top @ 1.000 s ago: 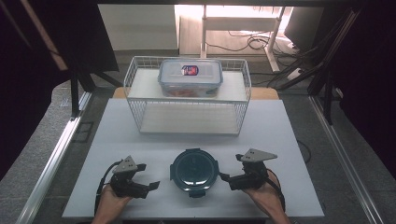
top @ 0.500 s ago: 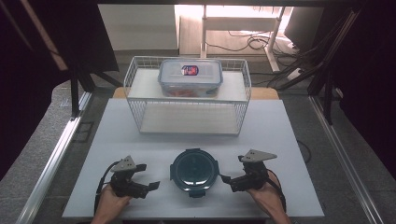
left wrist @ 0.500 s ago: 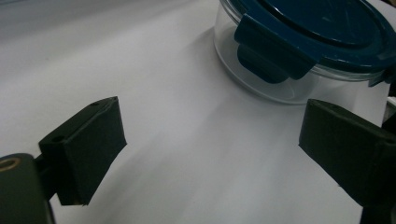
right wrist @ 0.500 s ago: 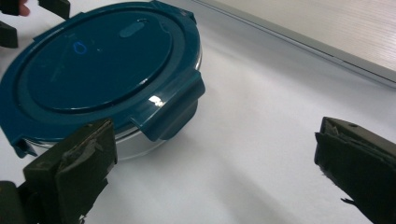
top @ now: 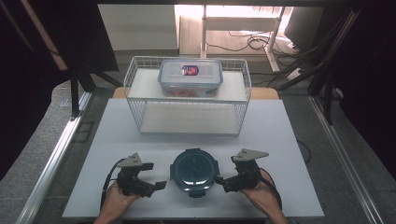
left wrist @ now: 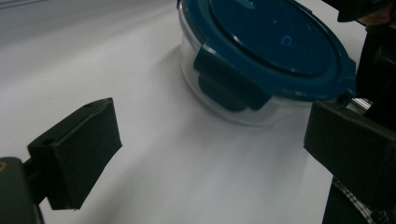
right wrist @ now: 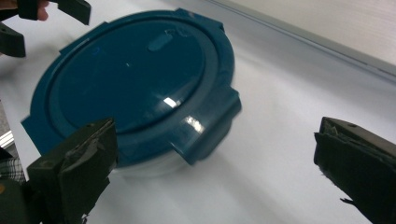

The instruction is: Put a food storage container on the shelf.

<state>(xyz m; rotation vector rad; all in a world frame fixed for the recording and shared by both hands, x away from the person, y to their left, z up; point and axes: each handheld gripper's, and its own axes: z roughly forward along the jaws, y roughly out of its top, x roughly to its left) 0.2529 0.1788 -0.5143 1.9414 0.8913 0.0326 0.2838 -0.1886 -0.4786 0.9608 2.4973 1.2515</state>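
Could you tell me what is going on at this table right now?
A person holds the left gripper and the right gripper on either side of a round container with a blue clip lid on the white table. Both grippers are open and grip nothing; the left jaws have just been opening. The lid's clips look closed.

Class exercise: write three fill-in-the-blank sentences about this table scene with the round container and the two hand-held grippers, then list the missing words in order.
1. The round container on the white table has a lid whose colour is ____.
2. The rectangular container with a clear lid sits on top of the white wire ____.
3. The jaws of the left gripper and of the right gripper stand ____, with nothing between them.

Missing words: blue; rack; open
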